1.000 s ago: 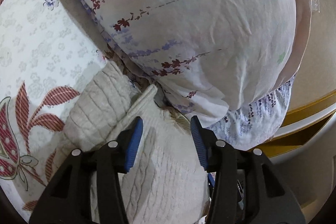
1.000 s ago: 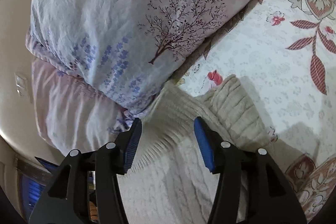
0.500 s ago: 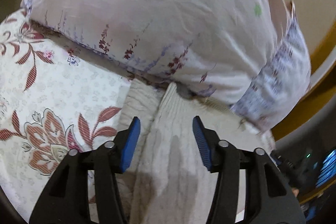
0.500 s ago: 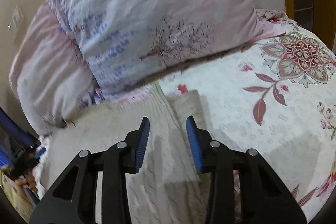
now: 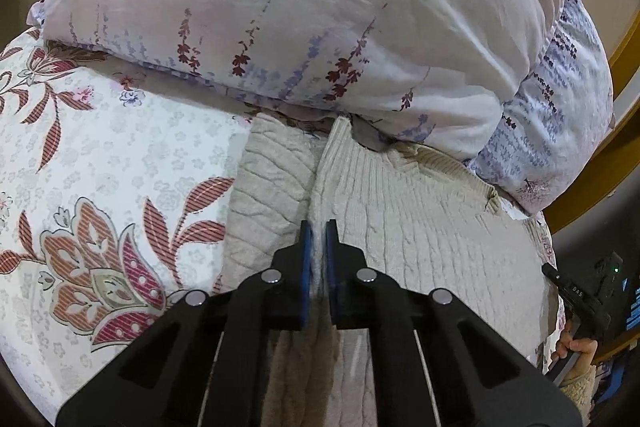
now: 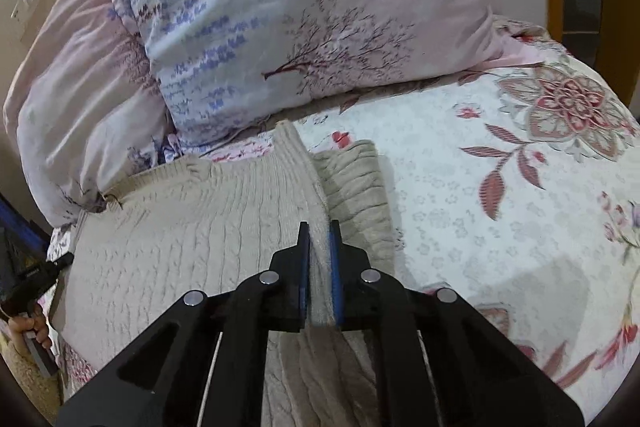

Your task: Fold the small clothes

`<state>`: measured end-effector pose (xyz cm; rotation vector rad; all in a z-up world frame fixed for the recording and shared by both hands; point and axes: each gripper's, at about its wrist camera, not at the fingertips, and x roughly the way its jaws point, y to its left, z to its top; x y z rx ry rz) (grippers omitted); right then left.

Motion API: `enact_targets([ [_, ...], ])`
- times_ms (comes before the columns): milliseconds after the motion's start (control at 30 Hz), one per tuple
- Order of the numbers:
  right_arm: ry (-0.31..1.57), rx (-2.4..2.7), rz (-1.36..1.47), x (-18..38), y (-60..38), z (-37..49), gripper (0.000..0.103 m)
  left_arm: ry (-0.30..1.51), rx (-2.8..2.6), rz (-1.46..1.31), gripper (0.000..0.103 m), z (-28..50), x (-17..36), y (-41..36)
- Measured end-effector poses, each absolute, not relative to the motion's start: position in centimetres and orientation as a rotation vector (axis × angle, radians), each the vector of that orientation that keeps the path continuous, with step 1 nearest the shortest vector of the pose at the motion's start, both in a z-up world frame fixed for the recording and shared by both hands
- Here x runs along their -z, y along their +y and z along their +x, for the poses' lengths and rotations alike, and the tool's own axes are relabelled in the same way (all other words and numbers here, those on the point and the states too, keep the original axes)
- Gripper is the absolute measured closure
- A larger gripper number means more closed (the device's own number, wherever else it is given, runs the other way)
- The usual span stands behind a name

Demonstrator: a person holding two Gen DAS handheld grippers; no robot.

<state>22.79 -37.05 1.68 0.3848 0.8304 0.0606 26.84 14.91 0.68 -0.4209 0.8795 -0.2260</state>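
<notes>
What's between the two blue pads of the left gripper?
A pinched ridge of the sweater, where body meets sleeve. The left gripper is shut on it, as the left wrist view shows.

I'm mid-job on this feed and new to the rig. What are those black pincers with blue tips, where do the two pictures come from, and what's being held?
No robot here: a person carries a two-finger gripper in each hand, each with a fisheye camera looking along its fingers. One picture is from the left gripper, the other from the right gripper. A cream knitted sweater lies on a flowered bedsheet with its top against the pillows. Both grippers have just closed; each pinches a ridge of the sweater, one near each side.
</notes>
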Motion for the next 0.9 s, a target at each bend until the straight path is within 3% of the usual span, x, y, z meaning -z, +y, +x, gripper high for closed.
enact_targets([
  [433,0.868,0.030,0.258,-0.3,-35.9,23.0,0.093,0.860,0.201,-0.376,0.095,25.7,-0.2,15.1],
  [533,0.859,0.028,0.240,-0.8,-35.7,22.6,0.087,0.839,0.198,-0.374,0.088,25.3,-0.7,14.9],
  [633,0.805,0.037,0.234,-1.8,-35.7,21.5,0.070,0.768,0.187,-0.363,0.069,24.1,-1.9,15.1],
  [767,0.752,-0.028,0.201,-3.2,-34.4,20.4,0.070,0.657,0.225,-0.284,0.058,22.0,-4.0,13.7],
  [900,0.779,-0.117,0.135,-3.1,-31.5,20.4,0.070,0.673,0.293,-0.172,0.054,21.3,-4.0,10.8],
])
